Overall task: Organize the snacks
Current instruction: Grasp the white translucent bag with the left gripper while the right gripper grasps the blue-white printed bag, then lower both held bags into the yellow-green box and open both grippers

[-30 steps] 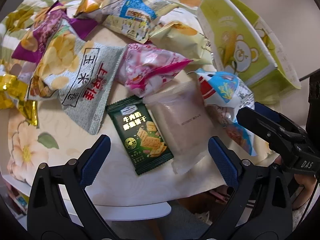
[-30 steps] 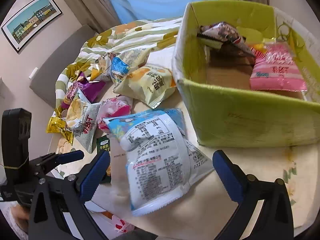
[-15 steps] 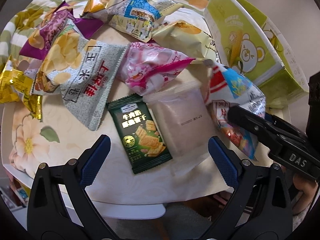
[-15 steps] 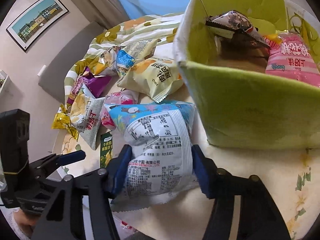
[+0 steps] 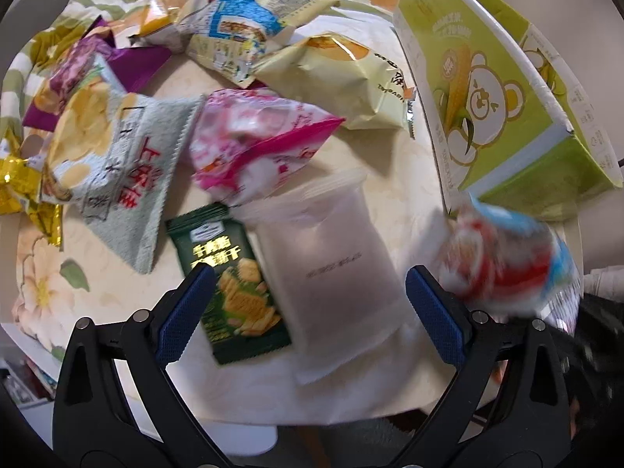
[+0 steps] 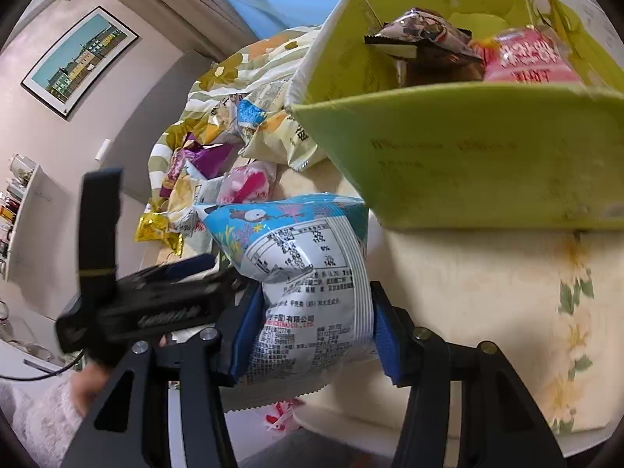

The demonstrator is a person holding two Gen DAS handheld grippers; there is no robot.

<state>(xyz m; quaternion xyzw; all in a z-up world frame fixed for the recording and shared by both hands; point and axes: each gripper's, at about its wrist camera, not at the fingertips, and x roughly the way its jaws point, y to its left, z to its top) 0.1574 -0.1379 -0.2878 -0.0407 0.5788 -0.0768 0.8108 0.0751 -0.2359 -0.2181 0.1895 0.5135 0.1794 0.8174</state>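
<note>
Right gripper (image 6: 314, 325) clenched on one blue-white snack bag (image 6: 300, 273), long axis upright, frame centre. Left gripper (image 5: 310, 314) released above counter (image 5: 97, 280). Two packets in green box (image 6: 468, 148), upper right.

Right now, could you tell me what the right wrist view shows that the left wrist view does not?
Only the right wrist view shows inside the green box, with a pink packet and a dark packet, plus the right tool shut on the blue-and-white bag. Only the left wrist view shows the open left tool over the clear pouch. Both show the pink bag.
</note>
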